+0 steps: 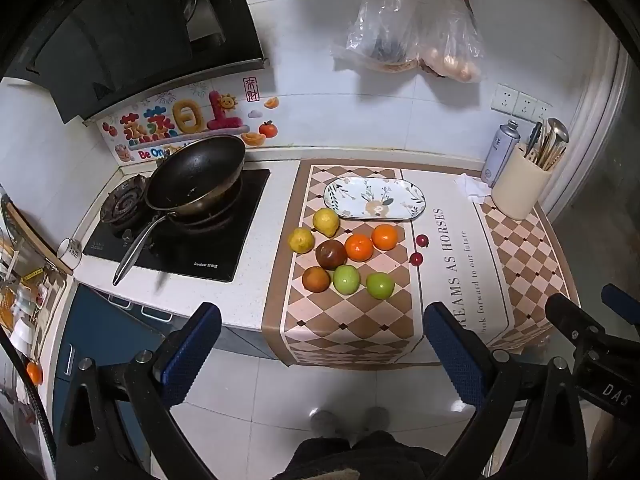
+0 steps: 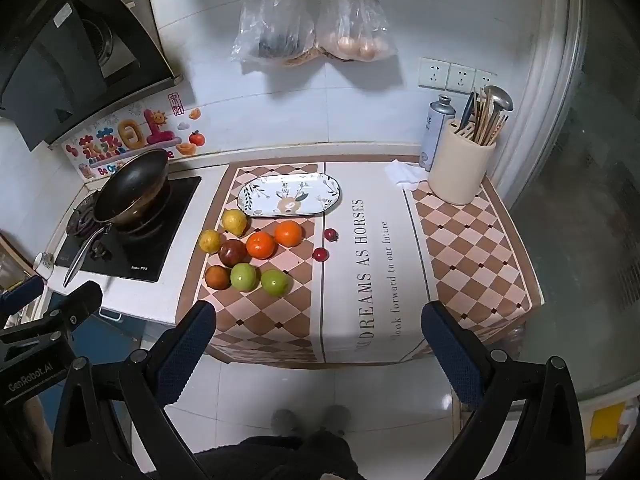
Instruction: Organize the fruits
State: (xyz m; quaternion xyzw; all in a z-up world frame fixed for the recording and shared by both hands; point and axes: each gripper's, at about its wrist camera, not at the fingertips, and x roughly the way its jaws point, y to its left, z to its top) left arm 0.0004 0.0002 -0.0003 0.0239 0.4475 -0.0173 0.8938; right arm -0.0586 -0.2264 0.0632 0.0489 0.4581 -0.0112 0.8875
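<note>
Colours we see on the counter

We see a brown-and-cream diamond-checked cloth mat, a white floral oval plate, two orange mandarins, two green apples.

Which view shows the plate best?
The right wrist view: the plate sits nearer the centre there, whole and unblocked, behind the fruit. The left wrist view also shows the plate whole, only further right of centre. Nothing lies on it in either.

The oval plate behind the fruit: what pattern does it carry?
The plate is white with leaf sprigs and a deer motif, clearest in the right wrist view.
</note>
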